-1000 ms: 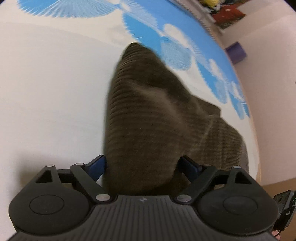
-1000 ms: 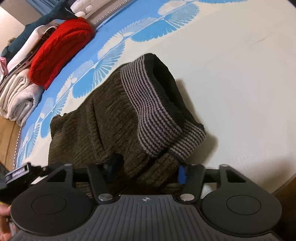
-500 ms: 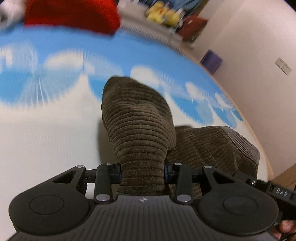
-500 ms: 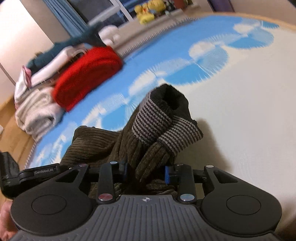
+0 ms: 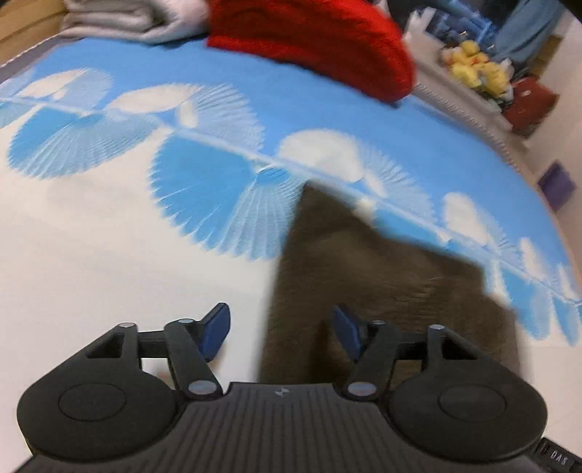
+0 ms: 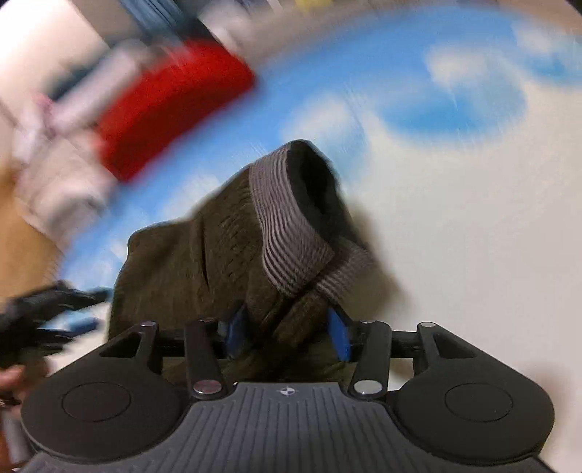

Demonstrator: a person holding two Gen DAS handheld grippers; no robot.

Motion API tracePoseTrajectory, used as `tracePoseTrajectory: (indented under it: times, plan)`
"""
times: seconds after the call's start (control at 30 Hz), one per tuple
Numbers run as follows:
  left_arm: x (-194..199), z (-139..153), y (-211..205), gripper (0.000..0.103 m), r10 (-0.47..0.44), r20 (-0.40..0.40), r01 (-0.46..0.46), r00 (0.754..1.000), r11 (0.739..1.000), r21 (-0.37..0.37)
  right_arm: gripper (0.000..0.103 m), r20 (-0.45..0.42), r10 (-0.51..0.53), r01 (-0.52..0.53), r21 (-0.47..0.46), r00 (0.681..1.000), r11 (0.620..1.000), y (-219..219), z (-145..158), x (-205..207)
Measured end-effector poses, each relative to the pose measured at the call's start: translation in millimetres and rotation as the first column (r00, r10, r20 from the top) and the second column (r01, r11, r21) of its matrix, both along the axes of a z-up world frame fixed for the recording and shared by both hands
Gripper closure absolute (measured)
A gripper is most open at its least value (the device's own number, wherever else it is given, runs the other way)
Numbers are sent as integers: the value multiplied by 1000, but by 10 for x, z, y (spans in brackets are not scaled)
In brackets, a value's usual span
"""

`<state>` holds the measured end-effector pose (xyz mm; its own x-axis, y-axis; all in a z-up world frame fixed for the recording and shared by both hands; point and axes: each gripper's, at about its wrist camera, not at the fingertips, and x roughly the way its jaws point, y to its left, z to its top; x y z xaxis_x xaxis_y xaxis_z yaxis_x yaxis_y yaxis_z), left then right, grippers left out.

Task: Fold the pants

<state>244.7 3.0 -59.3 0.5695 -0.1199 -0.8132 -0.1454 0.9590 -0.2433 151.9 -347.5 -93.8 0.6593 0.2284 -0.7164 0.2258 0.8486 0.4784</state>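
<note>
The brown corduroy pants (image 5: 382, 276) lie bunched on the white and blue bedspread (image 5: 109, 254). My left gripper (image 5: 282, 329) is open; the pants lie partly between its blue pads and to the right, blurred. In the right wrist view the pants (image 6: 203, 254) rise in a fold with the grey striped waistband (image 6: 287, 236) on top. My right gripper (image 6: 287, 333) has its jaws partly apart with the pants fabric between the blue pads; whether it grips is unclear. The left gripper shows blurred at the left edge of the right wrist view (image 6: 40, 313).
A folded red knit (image 5: 316, 40) and grey-white folded laundry (image 5: 120, 18) lie at the far side of the bed. Yellow plush toys (image 5: 476, 72) and a purple box (image 5: 556, 185) stand beyond the bed's right edge. The right wrist view is strongly motion-blurred.
My left gripper has opened and let go of the pants, which dropped flatter. My right gripper has opened wider around the waistband fold, and both views have swung.
</note>
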Motion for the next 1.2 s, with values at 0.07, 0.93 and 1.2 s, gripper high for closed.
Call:
tracePoseTrajectory:
  times: [0.07, 0.93, 1.2]
  plan:
    - [-127, 81, -26, 40, -44, 24, 46, 999, 998, -48, 58, 13, -72, 72, 24, 997, 997, -113, -33, -113]
    - [-2343, 962, -707, 11, -276, 247, 210, 929, 942, 263, 10, 333, 266, -88, -463, 905, 882, 484, 1335, -1374]
    - [-2370, 501, -723, 11, -215, 112, 168, 970, 928, 333, 11, 237, 190, -72, -432, 953, 899, 592, 1040, -1313]
